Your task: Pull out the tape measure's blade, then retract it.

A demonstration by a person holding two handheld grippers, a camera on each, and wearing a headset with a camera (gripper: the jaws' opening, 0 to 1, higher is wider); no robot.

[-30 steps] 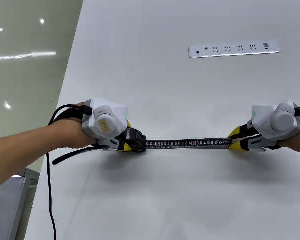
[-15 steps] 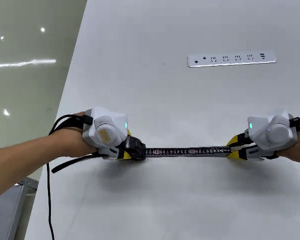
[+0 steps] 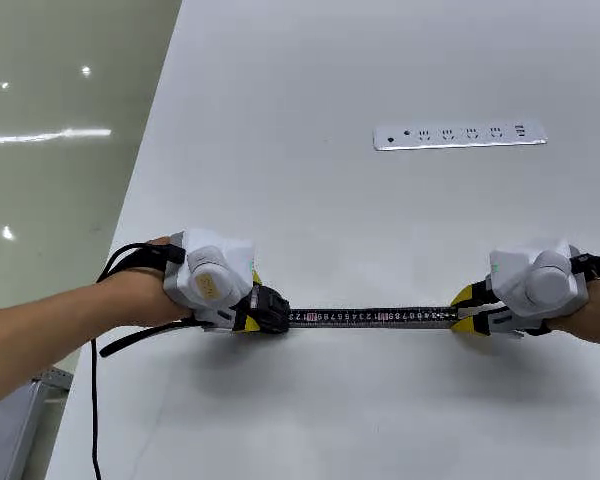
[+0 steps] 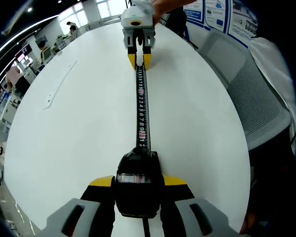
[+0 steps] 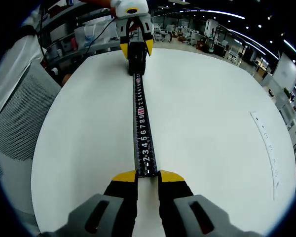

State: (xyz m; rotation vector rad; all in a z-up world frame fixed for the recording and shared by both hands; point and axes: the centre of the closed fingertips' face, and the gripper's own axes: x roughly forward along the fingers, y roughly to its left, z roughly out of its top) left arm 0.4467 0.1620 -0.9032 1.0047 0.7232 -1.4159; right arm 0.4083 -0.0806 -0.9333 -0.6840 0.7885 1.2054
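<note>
At the far left a glossy pale-green floor [image 3: 50,150] mirrors ceiling lights, and a black cable [image 3: 93,400] drops past the left edge of the surface. The surface [image 3: 330,70] is plain matte white and broad, its left edge running on a slant away from the person. Near that edge, toward the near side, the left hand [image 3: 145,290] holds the left gripper [image 3: 255,305], whose 2 yellow-tipped jaws are closed around the black case [image 3: 273,308] of the tape measure. From the case the blade [image 3: 370,317], dark with pale numerals, stretches straight to the right, low over the surface with a soft shadow under it; whether it touches I cannot tell. At its far end the right gripper [image 3: 464,311], in the right hand [image 3: 598,318], pinches the blade tip between narrowly set jaws, near the right side of the surface. Farther back on the right lies a white power strip [image 3: 460,134], well apart from the blade and roughly parallel to it. In the left gripper view a grey mesh chair [image 4: 246,84] stands just beside the surface's edge, with posters [image 4: 222,12] on the wall beyond. The right gripper view looks into a large open room with rows of desks [image 5: 187,34] under long ceiling light strips [image 5: 222,14].
</note>
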